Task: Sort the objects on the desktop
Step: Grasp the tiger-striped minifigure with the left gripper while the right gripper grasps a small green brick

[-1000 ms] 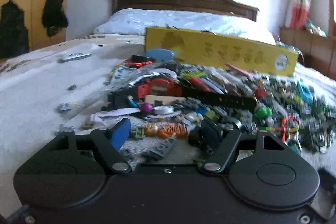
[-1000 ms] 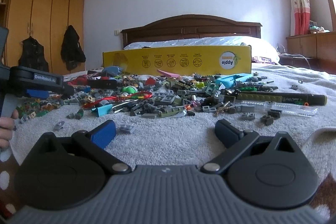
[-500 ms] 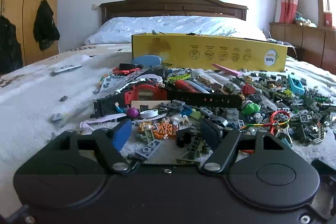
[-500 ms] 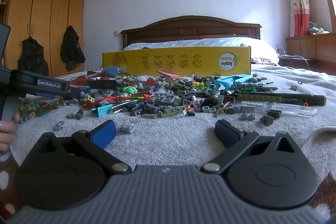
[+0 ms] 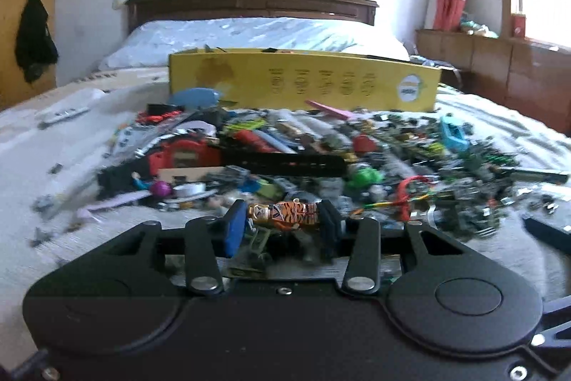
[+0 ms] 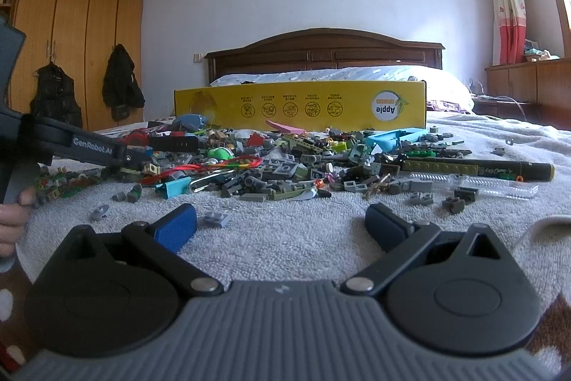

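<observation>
A heap of small toy bricks and odds and ends [image 5: 321, 163] lies on a white towel, in front of a yellow cardboard box [image 5: 303, 83]. My left gripper [image 5: 283, 220] is shut on an orange tiger-striped toy figure [image 5: 285, 216], held crosswise between the pads just above the near edge of the heap. My right gripper [image 6: 282, 224] is open and empty, low over bare towel in front of the heap [image 6: 285, 163]. The left gripper's body [image 6: 89, 149] shows at the left of the right wrist view.
A red watch with a black strap [image 5: 185, 159], a green ball [image 5: 364, 175], a cyan piece [image 5: 453, 133] and a dark green pen [image 6: 478, 166] lie in the heap. A clear tube [image 6: 474, 183] lies beside the pen. The yellow box [image 6: 299, 108] stands behind.
My left gripper has closed on the tiger-striped figure and lifted it from the towel, and its view has swung left. The right gripper has stayed still and open.
</observation>
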The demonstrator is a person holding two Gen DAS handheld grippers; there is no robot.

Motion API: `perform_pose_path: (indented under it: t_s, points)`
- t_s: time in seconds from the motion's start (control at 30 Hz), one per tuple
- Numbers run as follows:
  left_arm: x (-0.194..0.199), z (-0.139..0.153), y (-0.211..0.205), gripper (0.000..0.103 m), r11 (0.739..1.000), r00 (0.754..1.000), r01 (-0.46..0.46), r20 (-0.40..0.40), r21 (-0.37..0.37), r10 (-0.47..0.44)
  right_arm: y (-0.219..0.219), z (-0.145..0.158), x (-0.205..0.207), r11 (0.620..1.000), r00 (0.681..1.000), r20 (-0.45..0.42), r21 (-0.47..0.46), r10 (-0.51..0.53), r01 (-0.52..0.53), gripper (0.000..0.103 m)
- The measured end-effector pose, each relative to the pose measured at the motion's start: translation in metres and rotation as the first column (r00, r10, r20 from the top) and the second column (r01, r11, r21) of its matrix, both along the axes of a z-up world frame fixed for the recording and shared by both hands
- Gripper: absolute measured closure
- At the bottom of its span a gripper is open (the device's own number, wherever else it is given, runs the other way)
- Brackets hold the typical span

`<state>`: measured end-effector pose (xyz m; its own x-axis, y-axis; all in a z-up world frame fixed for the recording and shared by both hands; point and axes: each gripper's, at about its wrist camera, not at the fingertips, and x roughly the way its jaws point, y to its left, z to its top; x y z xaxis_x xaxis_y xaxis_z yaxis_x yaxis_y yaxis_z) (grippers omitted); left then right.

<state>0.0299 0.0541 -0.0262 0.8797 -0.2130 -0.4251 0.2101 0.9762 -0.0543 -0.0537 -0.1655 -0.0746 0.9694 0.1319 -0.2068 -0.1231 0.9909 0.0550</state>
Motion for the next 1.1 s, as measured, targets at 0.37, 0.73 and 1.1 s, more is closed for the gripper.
perform_pose_path:
  t_s: [0.37, 0.73, 1.1]
  points:
    - [0.002, -0.005, -0.007, 0.061, 1.000, 1.000, -0.017, -0.016, 0.002, 0.017, 0.000, 0.000, -0.001, 1.000, 1.000, 0.004, -0.008, -0.003, 0.003, 0.000]
    - [0.001, -0.010, 0.025, 0.061, 0.989, 0.992, -0.127, -0.028, -0.078, 0.126, 0.002, 0.008, 0.002, 1.000, 0.999, -0.031, -0.015, -0.015, 0.015, 0.000]
    - [-0.007, -0.005, 0.035, 0.061, 0.983, 0.990, -0.142, -0.027, -0.114, 0.140, -0.032, 0.043, 0.017, 0.956, 0.948, -0.127, 0.016, 0.292, -0.293, 0.006]
